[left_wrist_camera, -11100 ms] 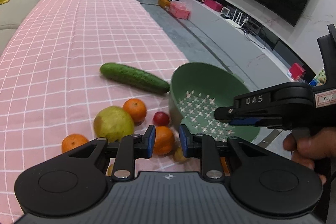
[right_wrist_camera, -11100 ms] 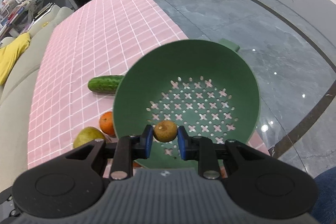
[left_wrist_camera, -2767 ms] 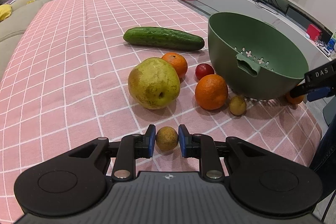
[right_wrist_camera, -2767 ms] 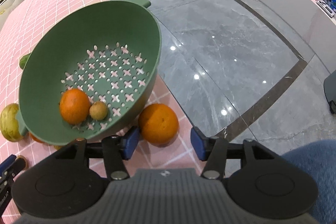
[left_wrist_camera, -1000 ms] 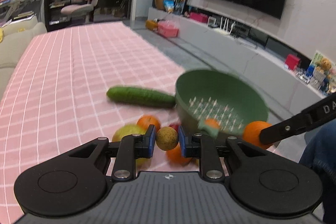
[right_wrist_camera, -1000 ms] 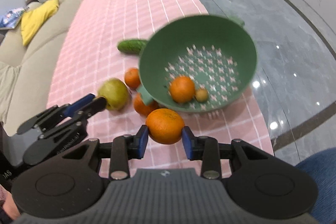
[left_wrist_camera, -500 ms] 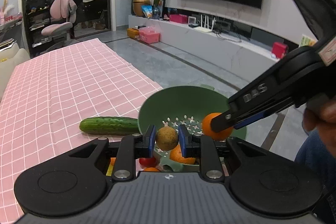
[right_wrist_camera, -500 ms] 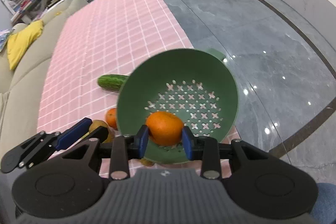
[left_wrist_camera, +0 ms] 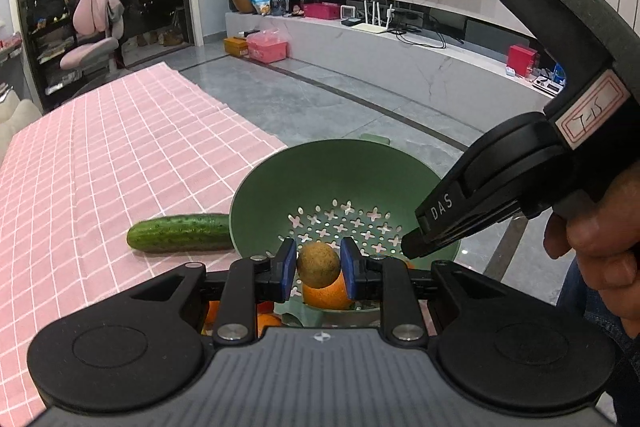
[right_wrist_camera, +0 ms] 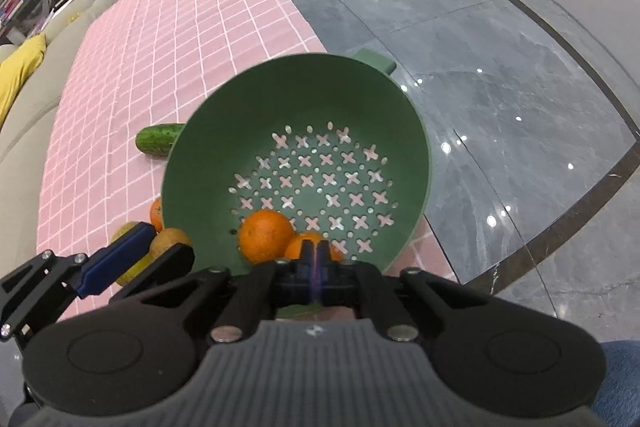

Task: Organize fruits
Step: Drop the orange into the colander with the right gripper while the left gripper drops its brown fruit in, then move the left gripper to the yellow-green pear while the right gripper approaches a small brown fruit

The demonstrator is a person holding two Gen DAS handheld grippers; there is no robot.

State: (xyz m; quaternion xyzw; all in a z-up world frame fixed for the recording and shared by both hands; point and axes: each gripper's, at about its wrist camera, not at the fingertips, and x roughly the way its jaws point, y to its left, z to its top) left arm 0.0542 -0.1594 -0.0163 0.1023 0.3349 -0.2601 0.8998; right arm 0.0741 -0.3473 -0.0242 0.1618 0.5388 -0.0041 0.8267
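Observation:
My left gripper (left_wrist_camera: 318,264) is shut on a small round brown fruit (left_wrist_camera: 318,264) and holds it above the near rim of the green colander (left_wrist_camera: 272,183). In the right wrist view the colander (right_wrist_camera: 224,131) holds two oranges (right_wrist_camera: 265,235) at its near side. My right gripper (right_wrist_camera: 316,263) is shut and empty, just above the near rim; it also shows in the left wrist view (left_wrist_camera: 416,247). A cucumber (left_wrist_camera: 180,231) lies left of the colander on the pink checked cloth (left_wrist_camera: 100,155).
An orange (right_wrist_camera: 155,214) and a yellow-green pear (right_wrist_camera: 128,259) lie on the cloth left of the colander, partly hidden by my left gripper (right_wrist_camera: 132,251). The table edge and grey floor (right_wrist_camera: 500,67) are to the right. A sofa (right_wrist_camera: 24,115) is at the left.
My right gripper has let its orange drop into the colander and closed empty. My left gripper still holds the brown fruit, a little nearer over the colander.

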